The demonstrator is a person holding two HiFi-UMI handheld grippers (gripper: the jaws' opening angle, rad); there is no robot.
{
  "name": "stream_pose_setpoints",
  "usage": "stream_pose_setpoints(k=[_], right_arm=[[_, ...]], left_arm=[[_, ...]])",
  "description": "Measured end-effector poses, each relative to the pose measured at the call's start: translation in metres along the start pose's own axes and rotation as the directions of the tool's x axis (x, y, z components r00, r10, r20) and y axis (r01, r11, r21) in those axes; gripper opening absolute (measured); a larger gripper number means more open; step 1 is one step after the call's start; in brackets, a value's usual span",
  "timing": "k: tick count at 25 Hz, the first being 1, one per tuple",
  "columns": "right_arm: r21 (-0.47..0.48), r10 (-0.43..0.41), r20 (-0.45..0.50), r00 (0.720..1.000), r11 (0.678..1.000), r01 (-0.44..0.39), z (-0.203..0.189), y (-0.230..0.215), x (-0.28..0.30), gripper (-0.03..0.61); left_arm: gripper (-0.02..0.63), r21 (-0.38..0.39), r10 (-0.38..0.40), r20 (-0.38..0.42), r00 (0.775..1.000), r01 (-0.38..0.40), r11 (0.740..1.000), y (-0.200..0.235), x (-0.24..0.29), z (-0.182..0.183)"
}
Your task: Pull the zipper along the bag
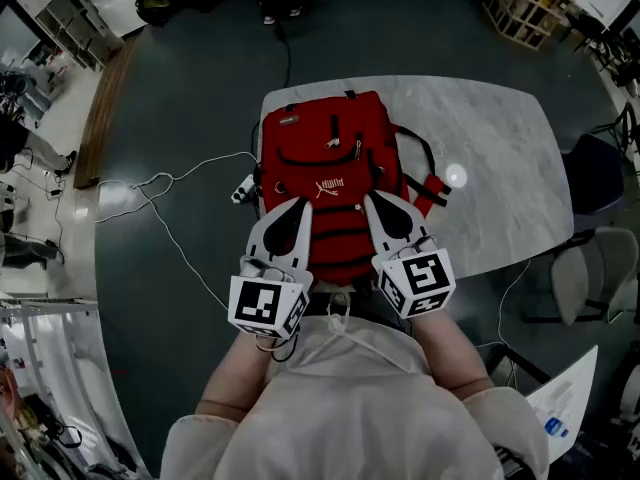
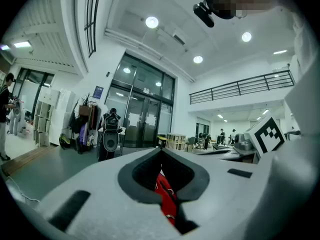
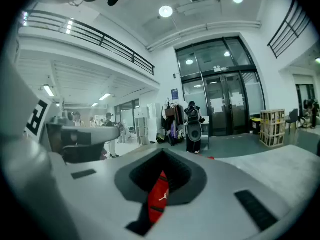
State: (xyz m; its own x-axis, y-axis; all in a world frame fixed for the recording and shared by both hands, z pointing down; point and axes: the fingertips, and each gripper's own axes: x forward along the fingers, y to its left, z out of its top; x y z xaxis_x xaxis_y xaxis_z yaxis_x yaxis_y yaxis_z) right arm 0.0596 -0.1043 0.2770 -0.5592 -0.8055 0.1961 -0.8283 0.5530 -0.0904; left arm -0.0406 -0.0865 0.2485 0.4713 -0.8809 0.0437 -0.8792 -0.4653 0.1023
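Note:
A red backpack [image 1: 330, 183] lies flat on the marble table [image 1: 500, 148], with black zipper lines and small pulls [image 1: 357, 150] on its front. My left gripper [image 1: 300, 201] hovers over the bag's lower left, my right gripper [image 1: 369, 199] over its lower right. Both are raised and tilted up, jaws together, holding nothing. In the left gripper view the gripper [image 2: 161, 151] looks out over the hall, and a strip of the backpack [image 2: 166, 196] shows through the gap behind the tips. The right gripper [image 3: 162, 152] view shows the backpack [image 3: 157, 200] the same way.
The table's near edge is by the person's body. A white cable [image 1: 170, 228] trails over the dark floor at left, ending at a small white object [image 1: 243, 190] by the table edge. Chairs [image 1: 590, 278] stand at right, a wooden crate [image 1: 525, 3] at the far right.

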Motion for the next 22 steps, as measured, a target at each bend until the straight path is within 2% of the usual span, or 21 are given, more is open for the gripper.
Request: stream_pose_setpoints(k=[4,10,18,22], right_arm=[[-0.040,0.005,0.028,1.000,0.999,-0.004,0.007,0.010,-0.008,0.026],[-0.041,0.019,0.028,0.999,0.999,-0.018,0.001,0.017,-0.015,0.025],[-0.062,-0.016,0.035,0.999,0.998,0.019,0.000,0.020,-0.027,0.025],[-0.006,-0.041,0.034,0.999,0.999,0.041,-0.001,0.015,-0.030,0.025]], left_arm=[[0.018,0.007,0.018,0.024,1.000,-0.018,1.000,-0.001,-0.011,0.005],[0.018,0.006,0.034,0.043,0.999,-0.034,0.999,-0.004,-0.020,0.005],[0.018,0.012,0.018,0.050,0.999,-0.018,1.000,-0.014,-0.030,0.007],[0.018,0.021,0.009,0.053,0.999,-0.011,1.000,-0.018,-0.032,0.008]])
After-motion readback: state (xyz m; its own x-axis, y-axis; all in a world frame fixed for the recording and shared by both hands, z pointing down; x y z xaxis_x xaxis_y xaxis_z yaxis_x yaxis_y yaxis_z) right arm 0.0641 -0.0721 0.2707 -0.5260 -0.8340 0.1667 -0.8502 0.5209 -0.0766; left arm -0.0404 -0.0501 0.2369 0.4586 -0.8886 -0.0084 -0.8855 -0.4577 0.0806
